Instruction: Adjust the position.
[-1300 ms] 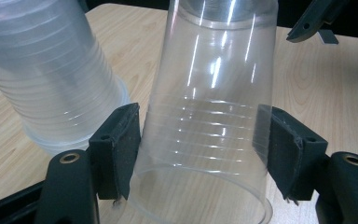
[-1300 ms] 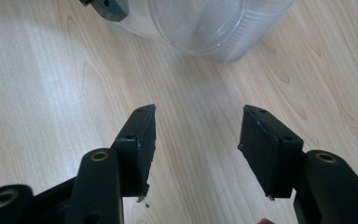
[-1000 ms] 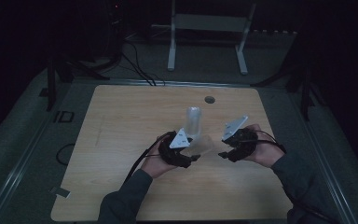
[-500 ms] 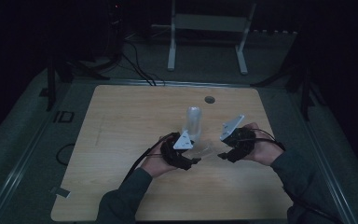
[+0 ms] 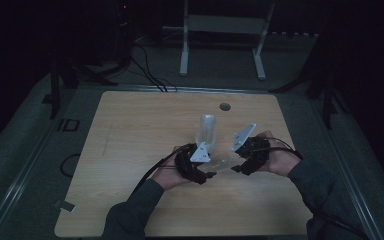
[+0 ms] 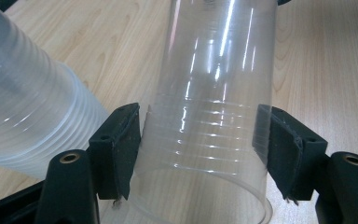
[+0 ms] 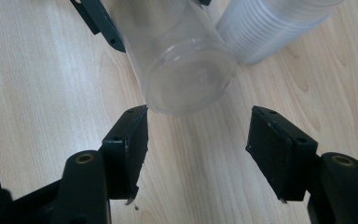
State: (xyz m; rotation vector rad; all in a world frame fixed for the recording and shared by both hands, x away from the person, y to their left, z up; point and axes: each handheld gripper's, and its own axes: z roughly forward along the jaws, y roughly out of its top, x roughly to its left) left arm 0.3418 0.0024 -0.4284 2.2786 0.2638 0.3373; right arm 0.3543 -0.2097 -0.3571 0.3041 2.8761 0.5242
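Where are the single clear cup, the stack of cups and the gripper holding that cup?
clear cup (image 6: 209, 116), left gripper view, ribbed side wall.
stack of cups (image 5: 206, 131), high view, its side.
left gripper (image 6: 200, 149), left gripper view, between its fingertips.

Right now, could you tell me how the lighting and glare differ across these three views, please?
High view: dim, the pale wooden table barely lit. Left gripper view: bright, white glare streaks on the clear plastic cup. Right gripper view: bright, evenly lit, the stack of ribbed translucent cups soft-edged.

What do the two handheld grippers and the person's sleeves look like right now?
Both the left gripper and the right gripper are black, each topped by a grey three-cornered plate and trailing a black cable. Their jaws are blocky black pads with brass-coloured screw holes behind them. The sleeves are dark grey.
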